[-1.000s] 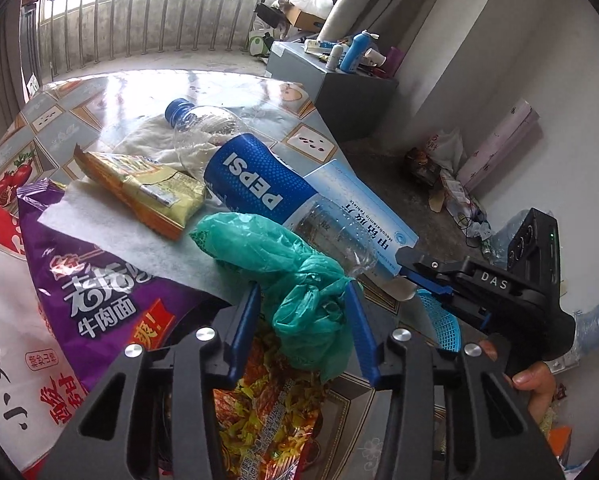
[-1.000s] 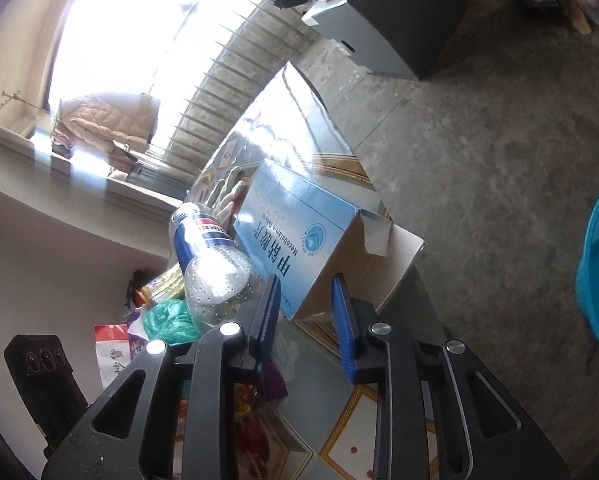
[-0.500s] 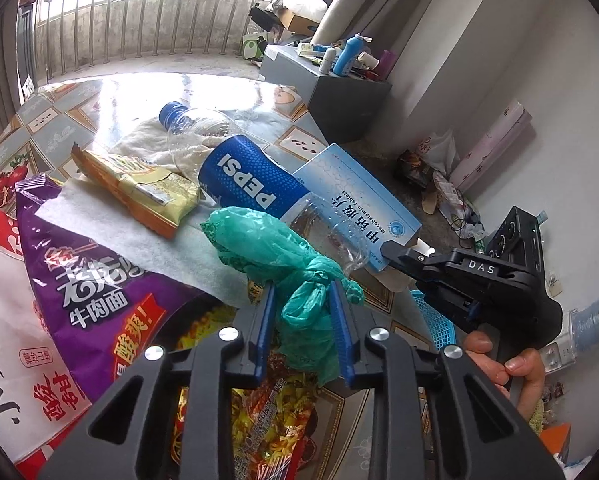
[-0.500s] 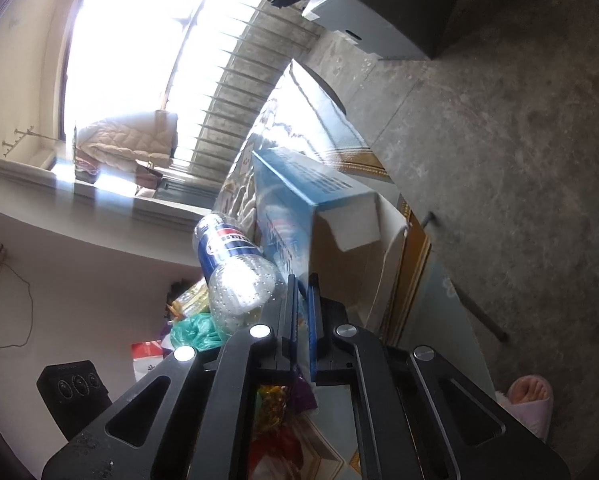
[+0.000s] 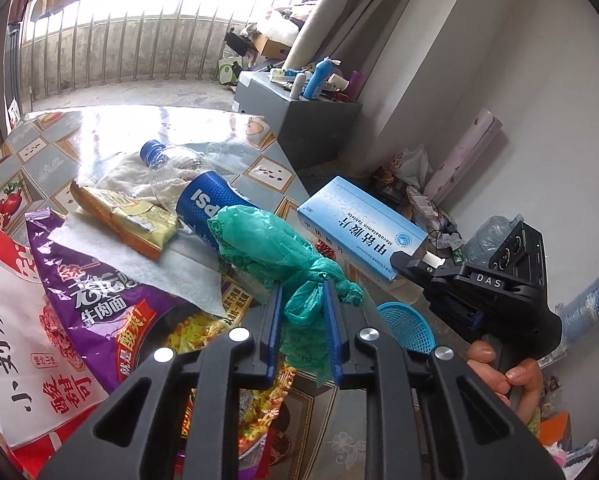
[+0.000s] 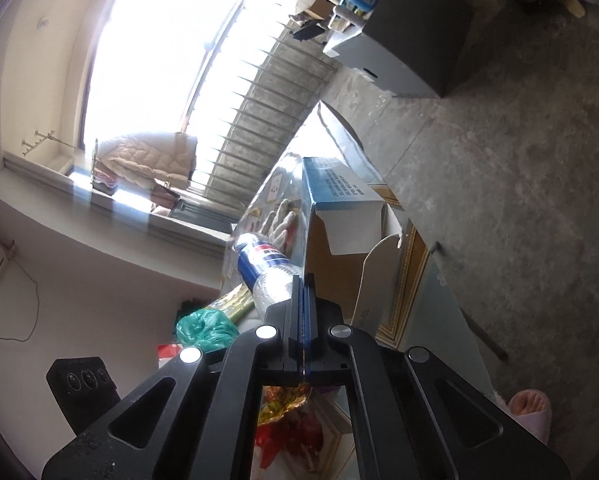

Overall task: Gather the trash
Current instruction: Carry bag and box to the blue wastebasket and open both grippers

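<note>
Two grippers are working over one bench (image 5: 51, 136) carrying one bottle (image 5: 203, 204), one blue box (image 5: 363, 228), one green bag (image 5: 267, 248), one white cloth (image 5: 139, 172), one sheet of white paper (image 5: 111, 252) and several snack wrappers, the purple wrapper (image 5: 99, 304) among them.

The left gripper (image 5: 301, 300) is pinching the knotted neck of the green bag between its jaws; the bag is crumpled and is hanging above the wrappers near the bench's near edge.

The right gripper (image 6: 303, 280) is squeezing a flap of the blue box, jaws almost pressed together; the box is sitting off the bench's right edge.

Only the right wrist view is showing the box's open brown inside and a slippered foot (image 6: 529, 408) on the floor (image 6: 519, 160). Only the left wrist view is showing the box's printed top and a blue basket (image 5: 407, 324).
</note>
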A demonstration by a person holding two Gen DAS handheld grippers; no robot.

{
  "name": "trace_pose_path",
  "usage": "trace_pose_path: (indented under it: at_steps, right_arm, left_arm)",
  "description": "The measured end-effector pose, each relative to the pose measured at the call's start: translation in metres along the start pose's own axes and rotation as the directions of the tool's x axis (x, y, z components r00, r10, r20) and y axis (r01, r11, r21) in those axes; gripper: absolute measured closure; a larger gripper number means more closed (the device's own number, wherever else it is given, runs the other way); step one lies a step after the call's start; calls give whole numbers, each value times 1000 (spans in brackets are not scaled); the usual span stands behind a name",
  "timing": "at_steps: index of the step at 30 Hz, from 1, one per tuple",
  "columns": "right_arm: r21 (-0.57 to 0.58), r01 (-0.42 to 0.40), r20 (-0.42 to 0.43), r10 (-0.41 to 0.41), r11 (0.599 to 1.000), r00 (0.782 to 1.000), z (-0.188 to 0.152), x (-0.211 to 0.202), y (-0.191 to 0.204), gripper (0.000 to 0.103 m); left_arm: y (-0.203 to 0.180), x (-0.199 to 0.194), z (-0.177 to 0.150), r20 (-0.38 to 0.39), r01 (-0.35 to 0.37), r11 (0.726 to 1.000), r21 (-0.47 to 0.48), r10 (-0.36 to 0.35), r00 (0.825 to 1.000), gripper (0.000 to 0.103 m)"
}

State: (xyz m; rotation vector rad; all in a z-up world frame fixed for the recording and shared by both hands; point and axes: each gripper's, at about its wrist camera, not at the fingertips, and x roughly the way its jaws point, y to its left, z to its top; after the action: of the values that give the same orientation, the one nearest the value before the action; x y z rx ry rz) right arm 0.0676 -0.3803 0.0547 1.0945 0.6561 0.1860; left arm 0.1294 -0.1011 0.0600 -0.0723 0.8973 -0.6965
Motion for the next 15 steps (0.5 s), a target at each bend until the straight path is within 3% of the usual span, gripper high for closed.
trace_pose_path:
  at_steps: [4,8,12,15]
  right_arm:
    - [-18,5,63,-4,1000,998,-8,-34,3,103]
    - [-14,62,168,-59,998,984,-20,-82,-6,103]
    - [56,183,279,-191,982,941,-33,-137,-37,103]
    - [155,277,326,-314,948,892,-44,-173,-74,103]
  left_arm:
    - [-27,-8,3,18,41,998,50,-42,999,85]
    - [-68,0,4,3,119,988,102,-120,993,85]
    - [-120,34,2,-85,227,964,142,-216,973,85]
    - [-169,72,-4,-180,295,939,176,-263,948,85]
